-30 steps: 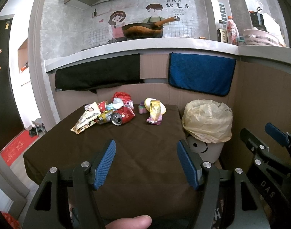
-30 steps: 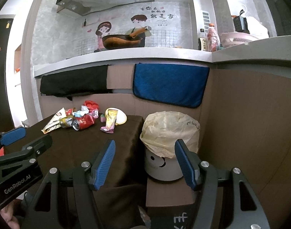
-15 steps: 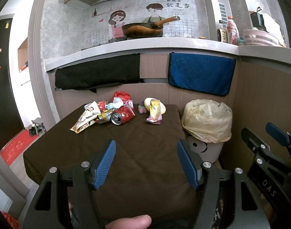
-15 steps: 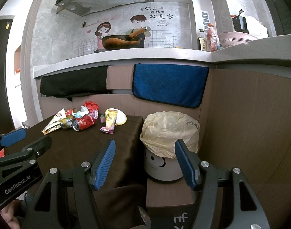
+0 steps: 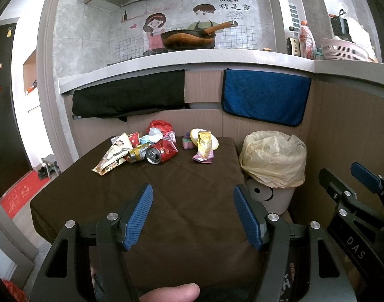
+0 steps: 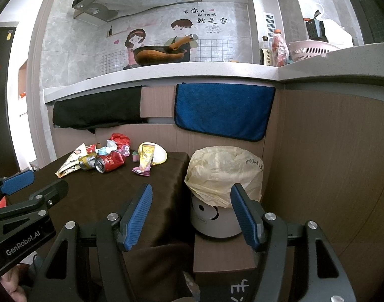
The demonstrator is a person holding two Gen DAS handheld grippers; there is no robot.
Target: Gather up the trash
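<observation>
A heap of trash lies at the far side of the brown-covered table (image 5: pixel 181 191): a crushed red can (image 5: pixel 161 151) (image 6: pixel 108 162), a printed snack wrapper (image 5: pixel 113 154) (image 6: pixel 71 162), a red crumpled bag (image 5: pixel 159 126), a gold-and-pink packet (image 5: pixel 204 146) (image 6: pixel 145 162) leaning on a pale yellow oval (image 5: pixel 215 143). A white bin (image 5: pixel 273 193) (image 6: pixel 217 219) lined with a yellowish bag (image 6: pixel 224 168) stands right of the table. My left gripper (image 5: pixel 193 214) is open above the table's near half, nothing between its fingers. My right gripper (image 6: pixel 190 214) is open in front of the bin, empty.
A black cloth (image 5: pixel 129 98) and a blue towel (image 5: pixel 265 98) hang from the counter edge behind the table. Wooden panels (image 6: pixel 330 163) wall in the bin at the right. A wok (image 5: pixel 189 39), bottles and a pink basket (image 5: pixel 343 50) sit on the counter.
</observation>
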